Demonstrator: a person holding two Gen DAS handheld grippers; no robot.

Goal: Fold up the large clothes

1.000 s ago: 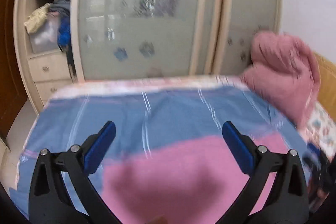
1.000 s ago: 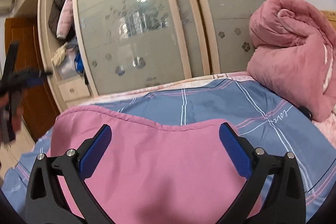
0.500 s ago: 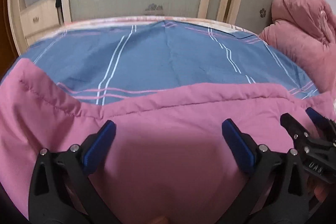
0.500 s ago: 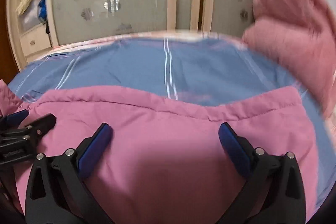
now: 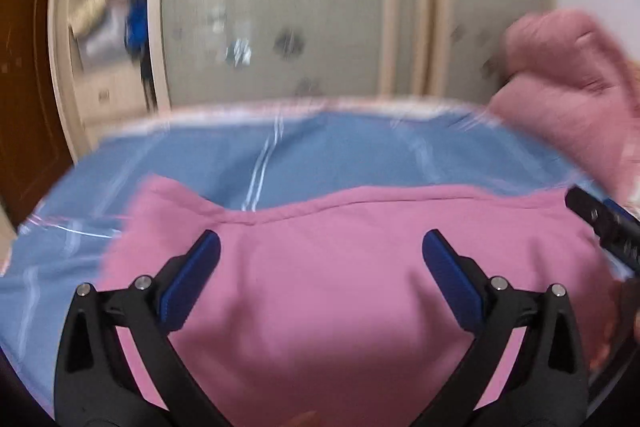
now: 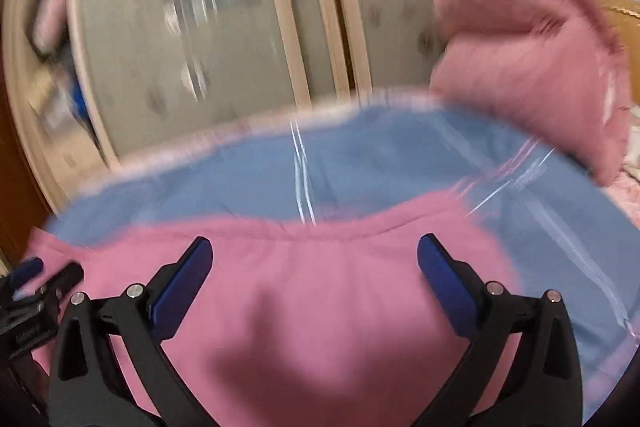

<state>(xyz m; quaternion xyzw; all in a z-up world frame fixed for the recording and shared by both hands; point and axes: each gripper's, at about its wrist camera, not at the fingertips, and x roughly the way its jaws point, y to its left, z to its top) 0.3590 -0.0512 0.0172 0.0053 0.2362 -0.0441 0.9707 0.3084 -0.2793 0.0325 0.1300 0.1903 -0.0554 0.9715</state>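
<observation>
Your blue striped bedsheet point(image 5: 328, 151) carries the pink garment point(image 5: 340, 287), spread flat in front of you, with a rolled pink blanket point(image 6: 528, 59) beyond. Your left gripper point(image 5: 320, 267) and right gripper point(image 6: 316, 267) hover above it, fingers spread, gripping nothing.

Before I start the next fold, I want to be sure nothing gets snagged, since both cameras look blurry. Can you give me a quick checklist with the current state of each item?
1. Left gripper open, holding nothing: ok.
2. Right gripper open, holding nothing: ok.
3. Pink garment lying on the blue striped bedsheet: ok.
4. Garment's far hem visible and uncovered: ok.
5. Pink comforter apart from the garment, at the bed's right end: ok.
6. Garment smooth, without creases: cannot tell, both views are motion-blurred.
</observation>
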